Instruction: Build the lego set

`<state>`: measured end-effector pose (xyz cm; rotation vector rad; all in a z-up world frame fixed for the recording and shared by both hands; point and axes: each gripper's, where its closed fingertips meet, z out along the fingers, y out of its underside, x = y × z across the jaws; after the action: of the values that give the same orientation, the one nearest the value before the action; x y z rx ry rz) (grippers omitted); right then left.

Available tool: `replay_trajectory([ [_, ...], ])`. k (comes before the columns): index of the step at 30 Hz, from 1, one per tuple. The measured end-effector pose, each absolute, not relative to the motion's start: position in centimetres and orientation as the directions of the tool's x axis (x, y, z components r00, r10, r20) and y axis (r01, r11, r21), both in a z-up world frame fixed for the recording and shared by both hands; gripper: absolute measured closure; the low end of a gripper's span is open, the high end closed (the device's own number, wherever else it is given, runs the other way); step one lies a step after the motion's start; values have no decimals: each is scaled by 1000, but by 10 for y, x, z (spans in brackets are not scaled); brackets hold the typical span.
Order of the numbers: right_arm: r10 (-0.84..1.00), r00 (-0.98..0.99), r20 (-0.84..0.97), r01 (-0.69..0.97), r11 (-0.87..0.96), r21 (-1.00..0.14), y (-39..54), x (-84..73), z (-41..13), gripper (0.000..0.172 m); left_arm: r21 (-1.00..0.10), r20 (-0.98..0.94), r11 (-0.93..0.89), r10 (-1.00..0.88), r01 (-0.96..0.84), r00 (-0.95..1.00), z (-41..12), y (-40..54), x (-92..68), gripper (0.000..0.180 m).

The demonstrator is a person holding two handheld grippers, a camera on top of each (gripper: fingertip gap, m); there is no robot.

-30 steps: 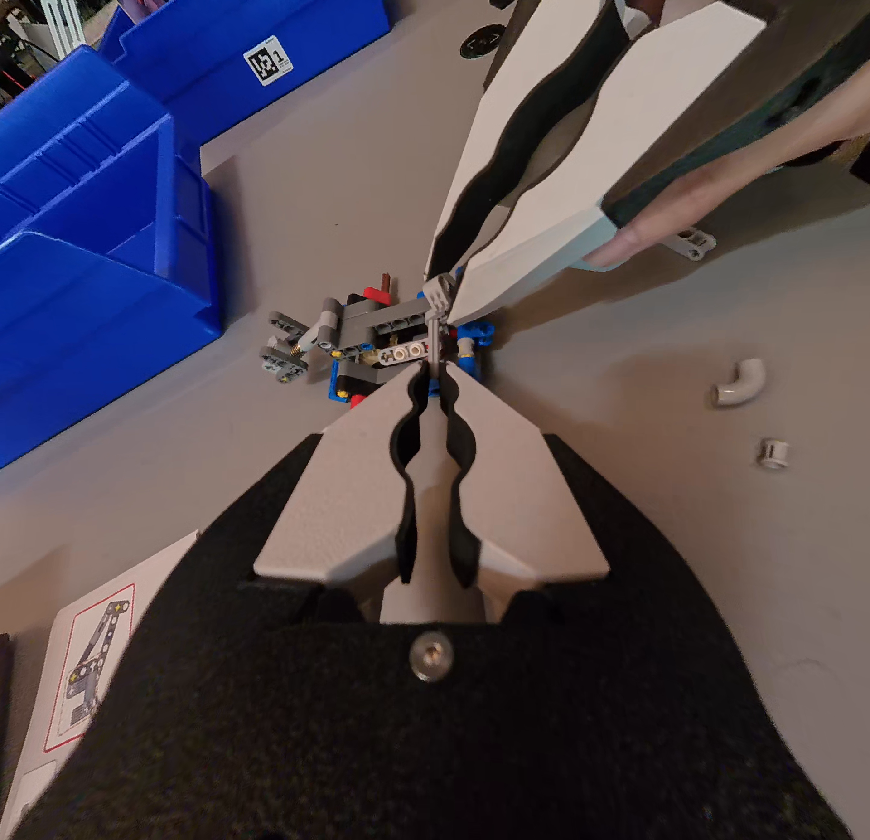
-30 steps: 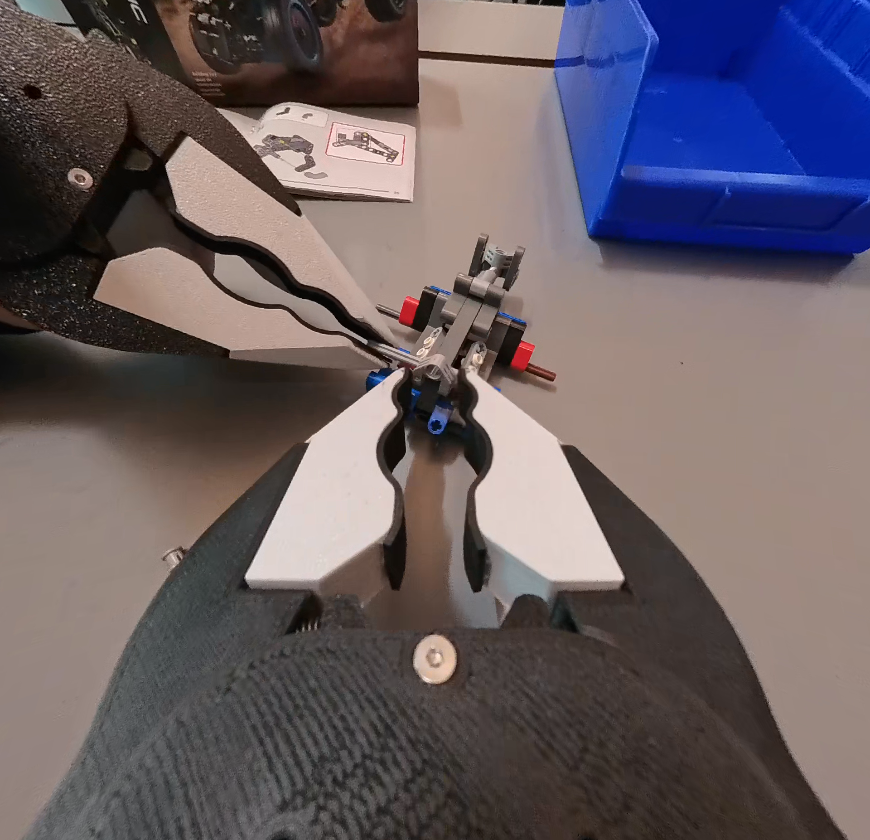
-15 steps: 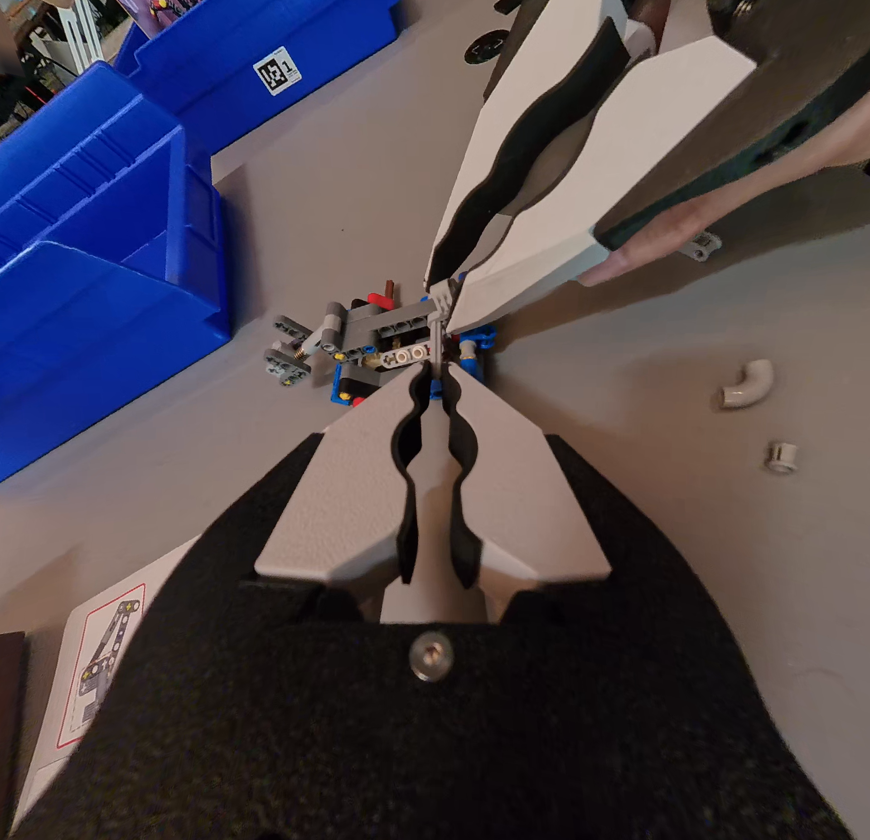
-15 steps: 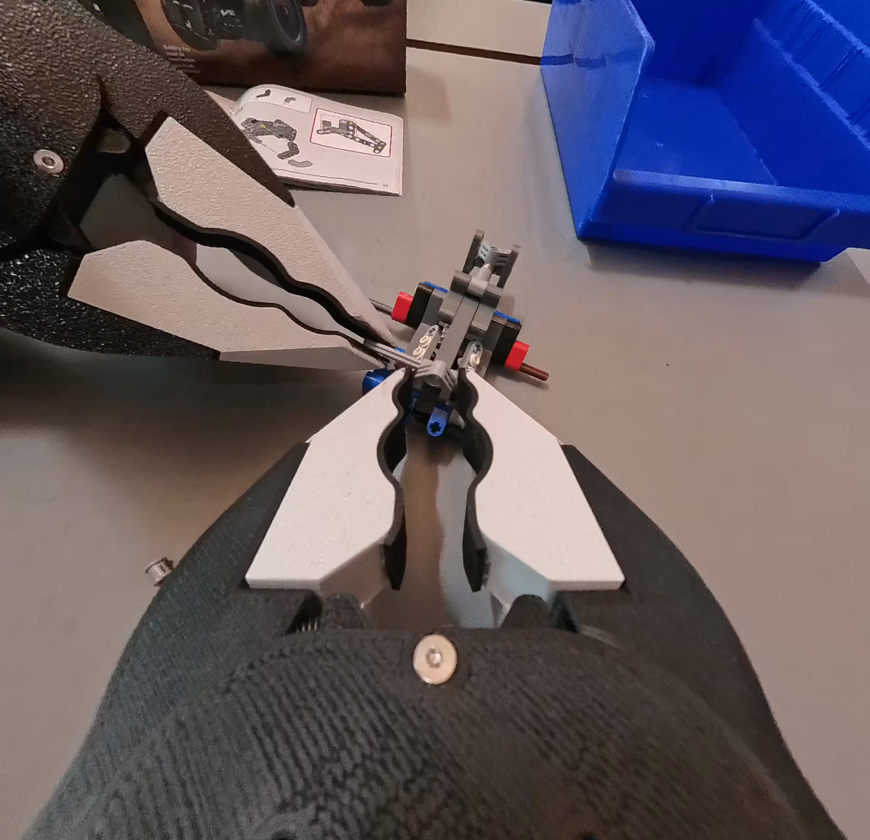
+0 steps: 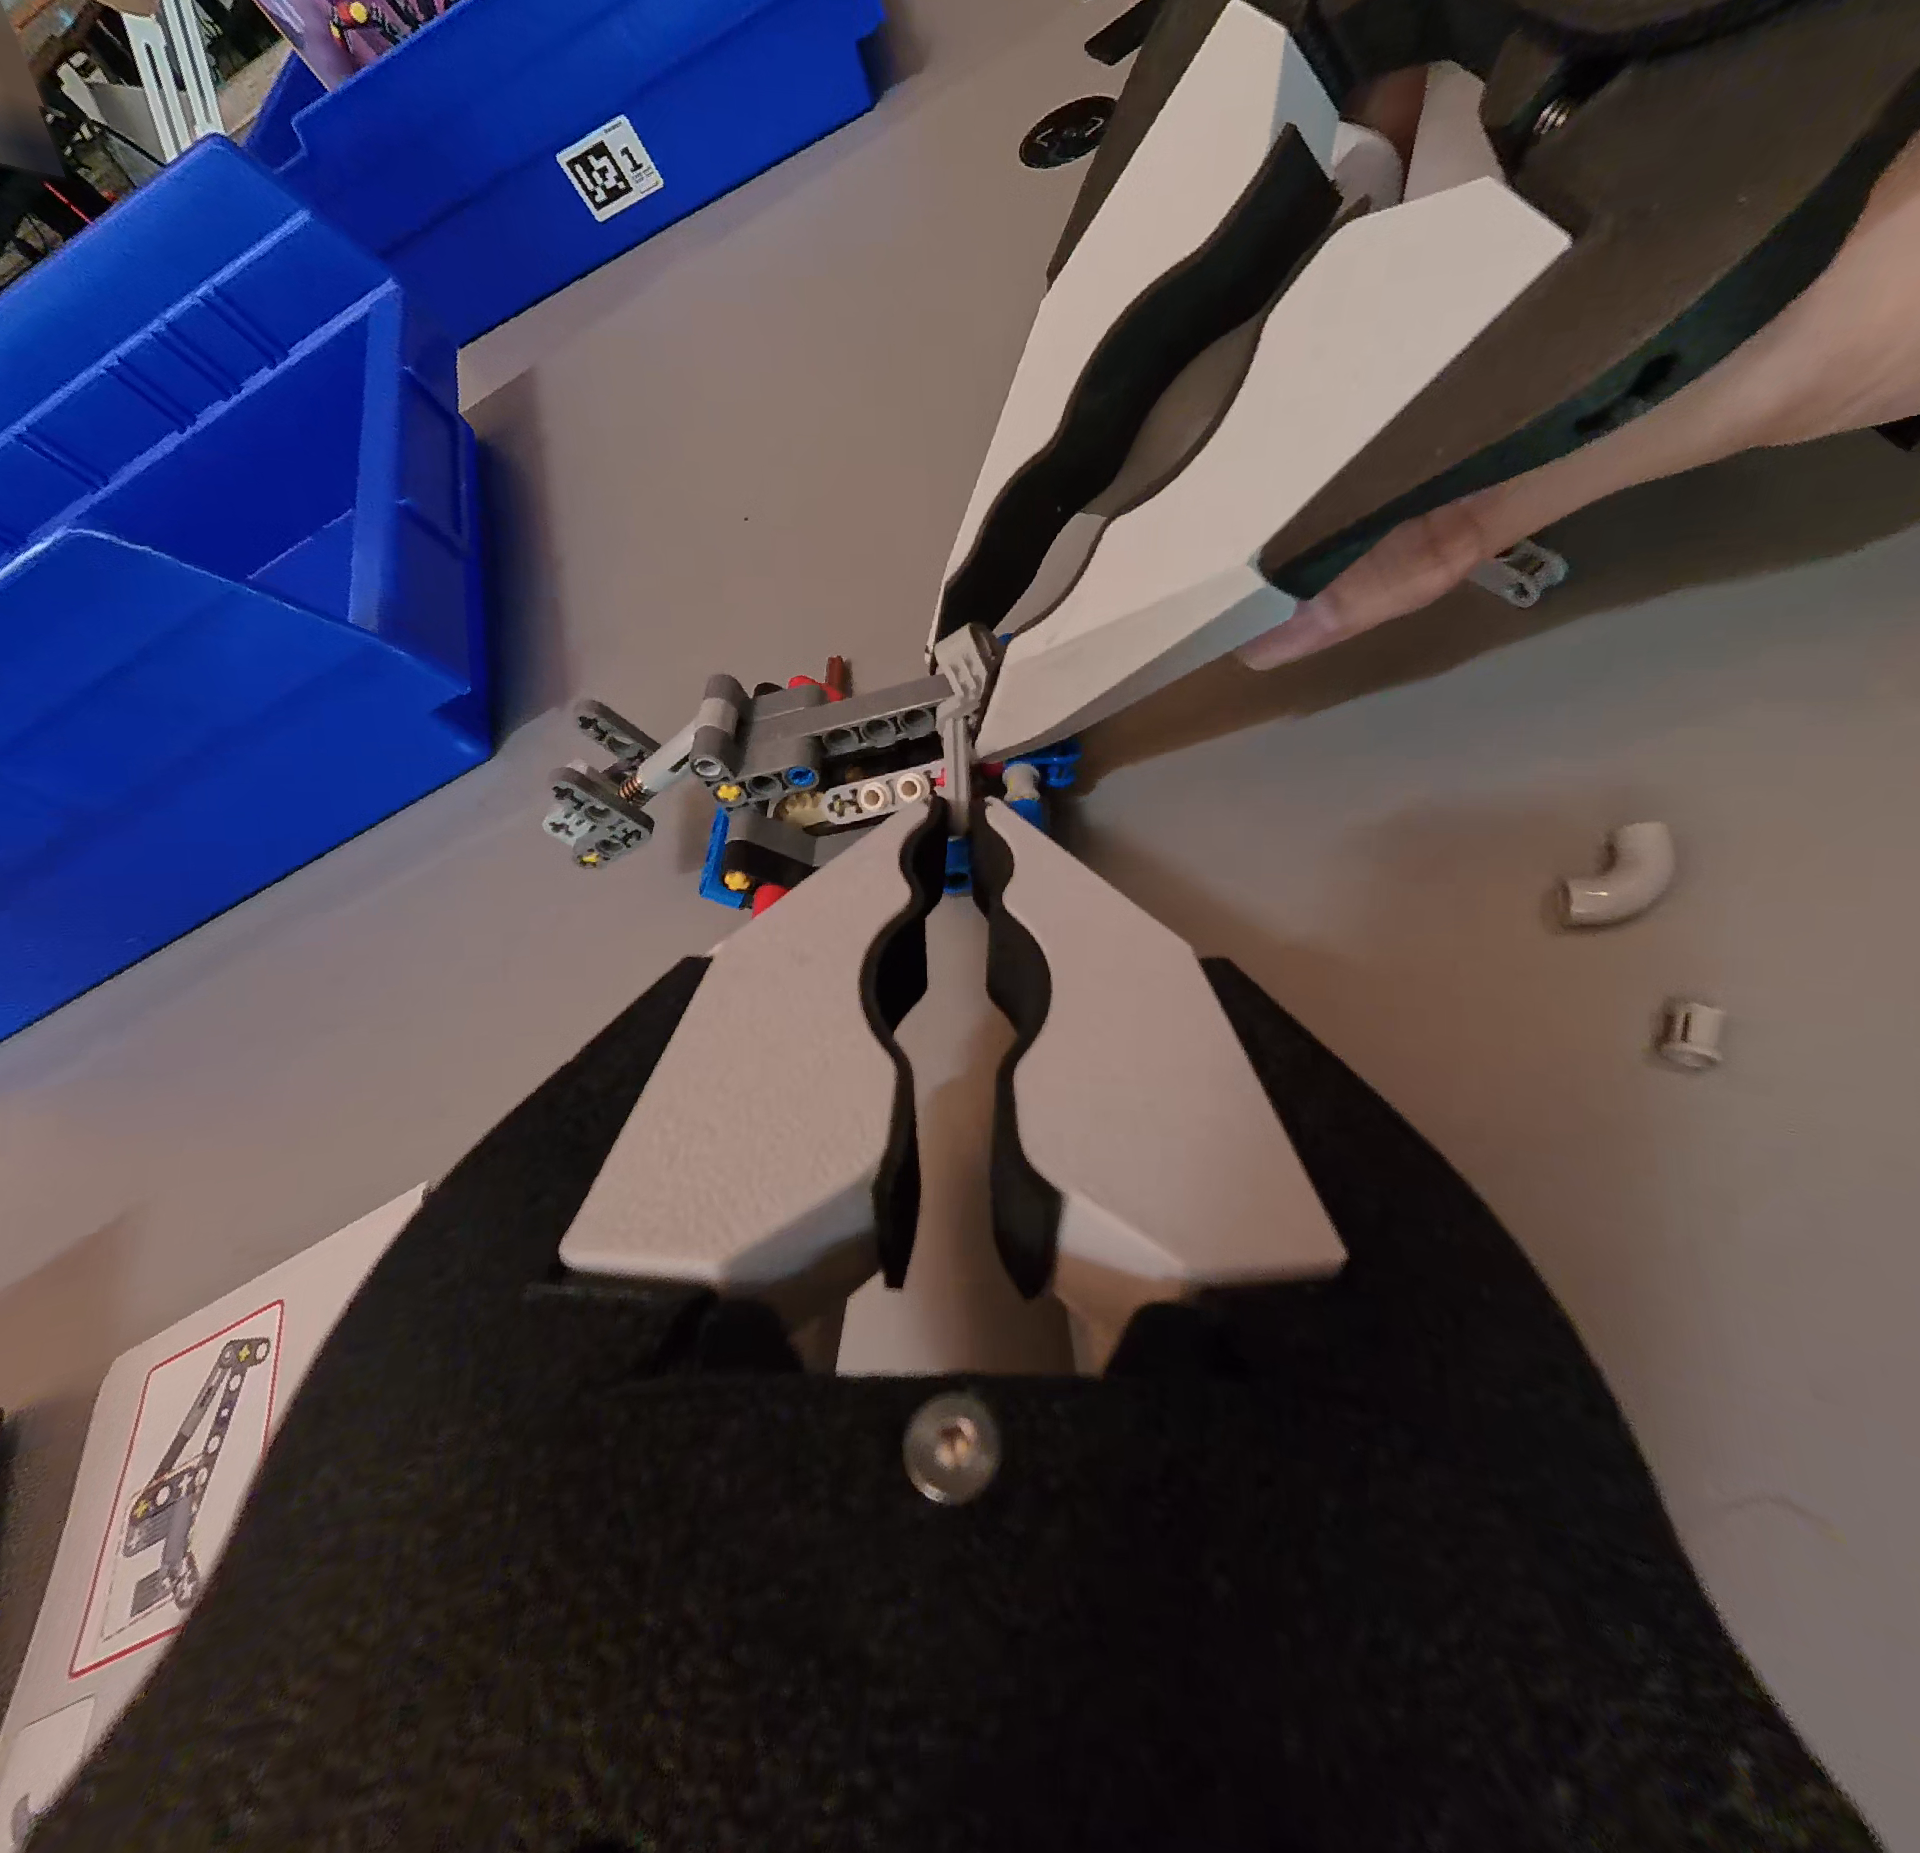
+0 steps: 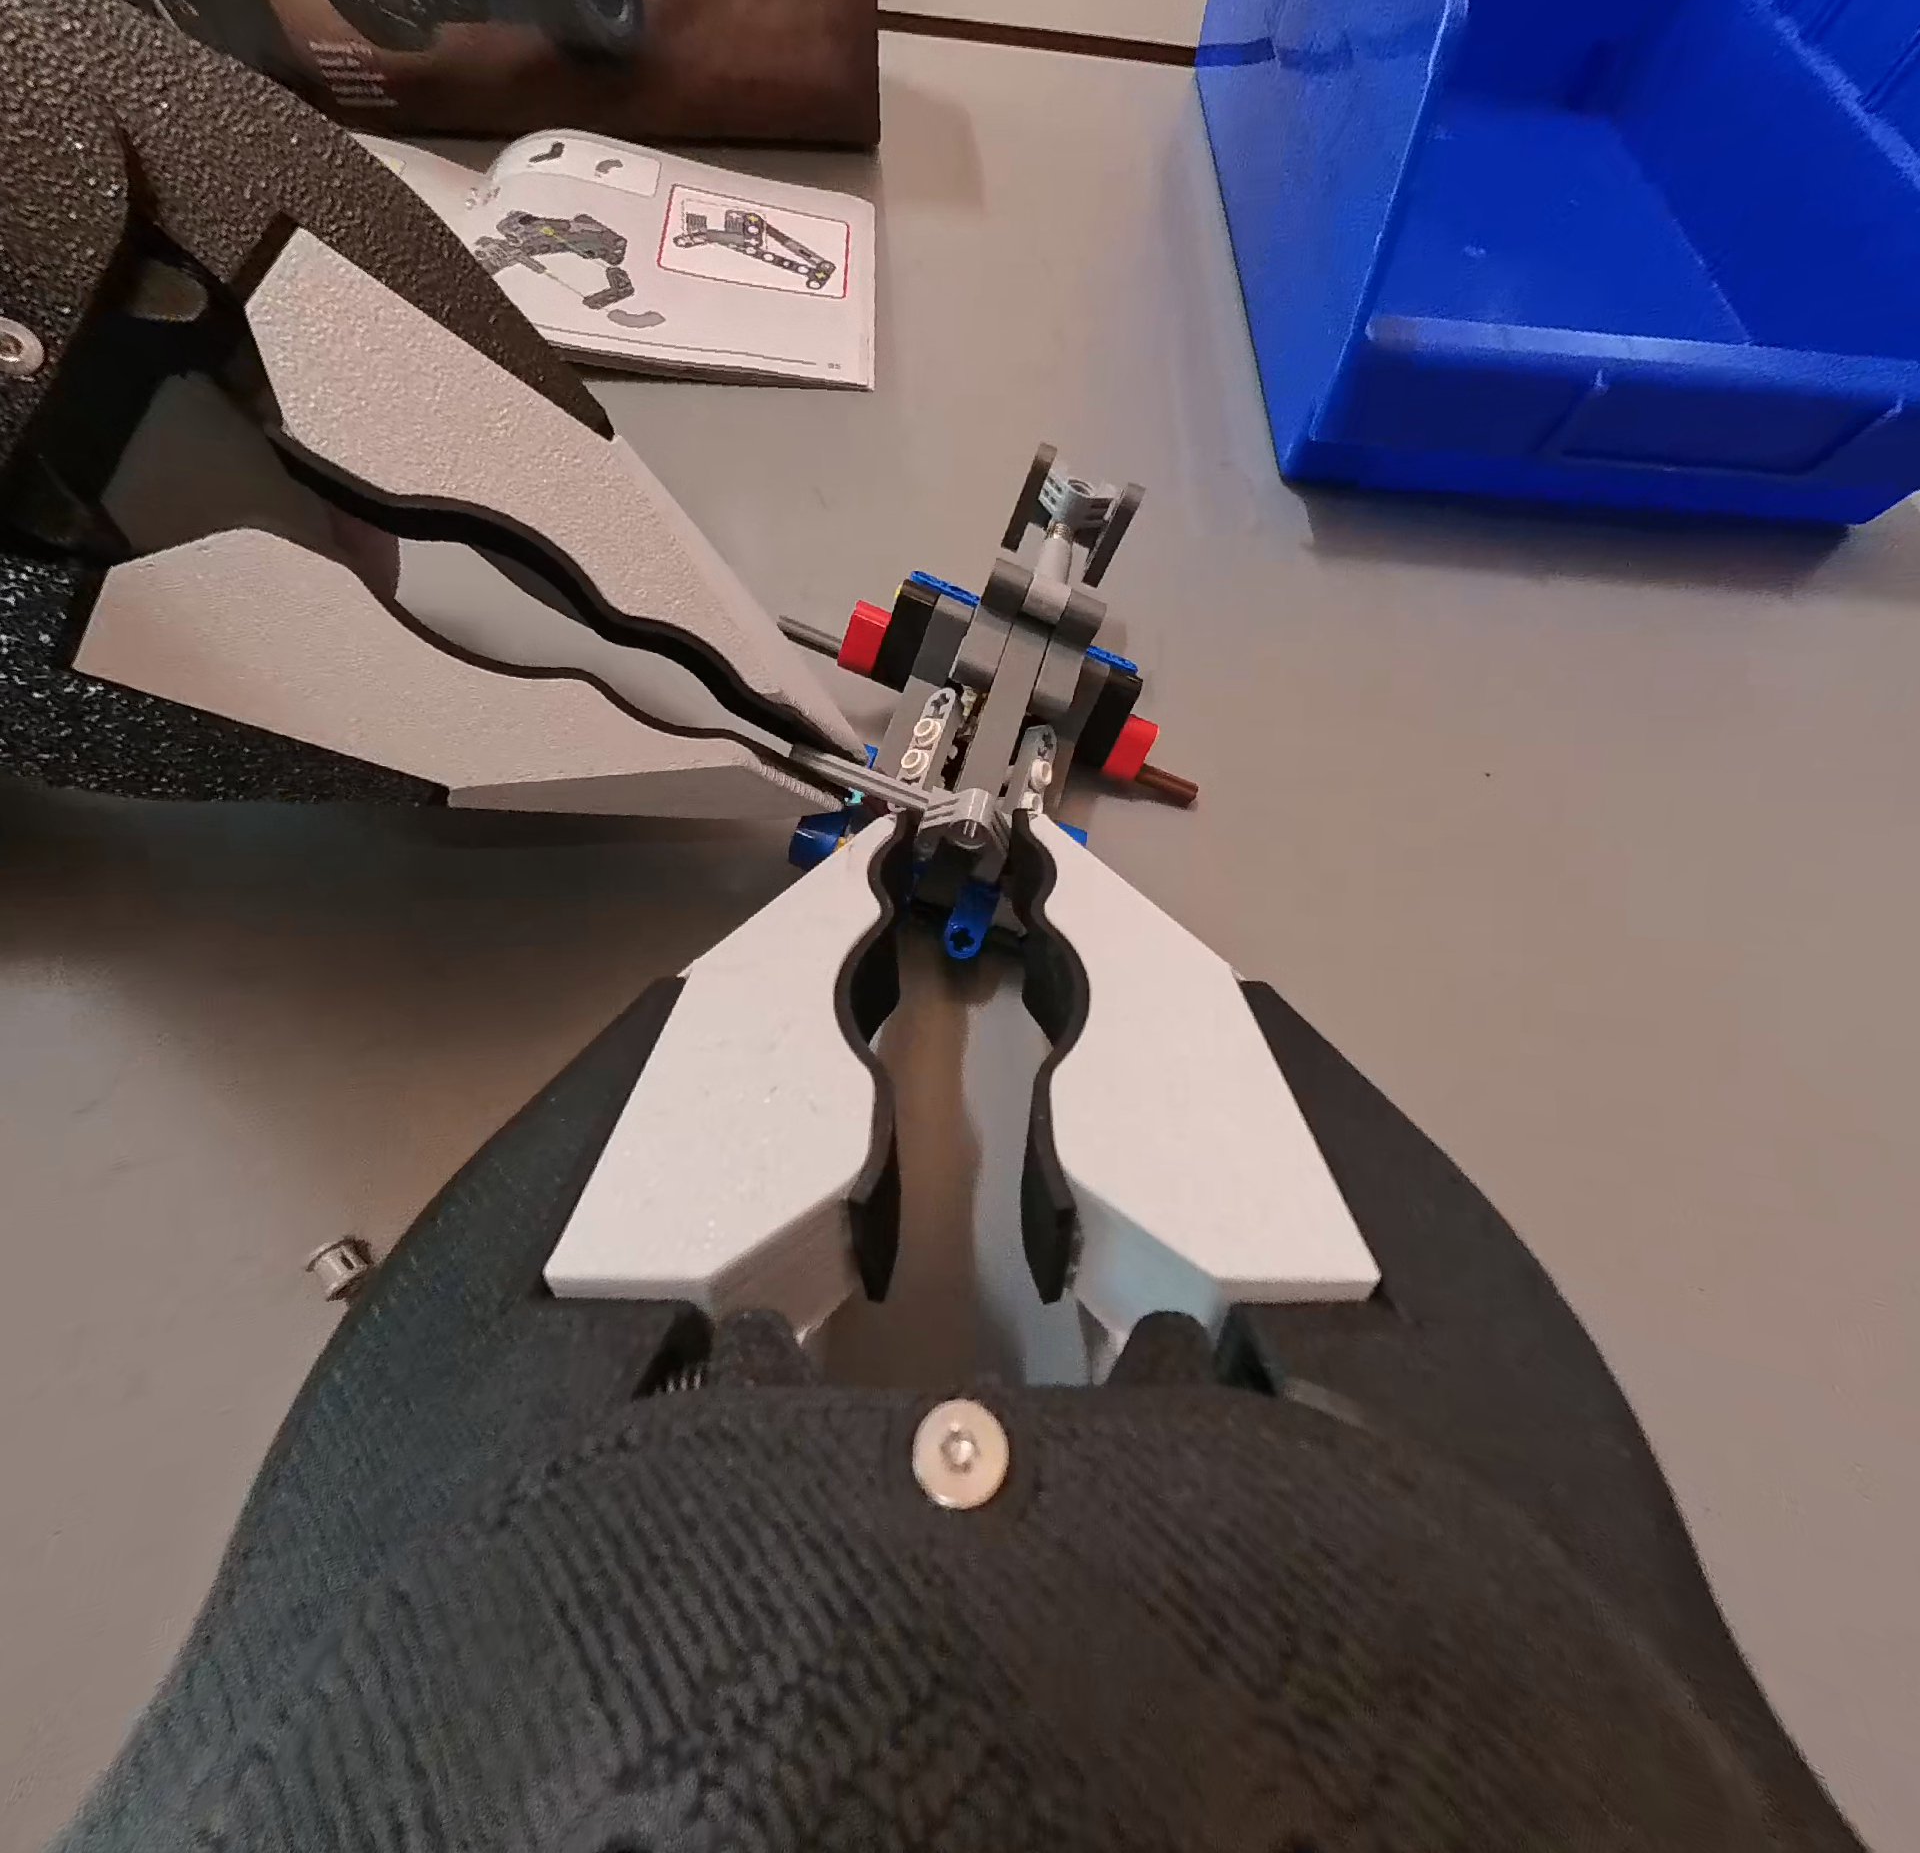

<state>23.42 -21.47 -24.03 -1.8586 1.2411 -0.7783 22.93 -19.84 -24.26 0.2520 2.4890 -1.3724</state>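
Barely anything differs from a moment ago: both grips sit as they did. Nearest, the left gripper (image 5: 958,816) has its fingers pressed together on a thin grey axle (image 5: 958,754), which runs forward into a grey connector (image 6: 966,821). The right gripper (image 6: 961,847) pinches that connector from either side, angled steeply down with a hand (image 5: 1382,588) under its body, while the left gripper reaches in rolled on its side. Behind them the brick-built model (image 6: 1023,650) rests mid-table (image 6: 1455,868). Farther off lie an instruction booklet (image 6: 727,276) and a blue bin (image 6: 1558,245).
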Motion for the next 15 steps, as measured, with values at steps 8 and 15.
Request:
replay_trajectory([
  [8, -929, 353, 113, -467, -280, -839, -217, 233, -241, 157, -802, -305, 533, 27, 272, -952, -242, -197, 227, 176],
  [15, -918, 367, 150, -451, -317, -834, -219, 230, -241, 156, -817, -263, 519, 52, 251, -963, -240, -194, 224, 174],
])
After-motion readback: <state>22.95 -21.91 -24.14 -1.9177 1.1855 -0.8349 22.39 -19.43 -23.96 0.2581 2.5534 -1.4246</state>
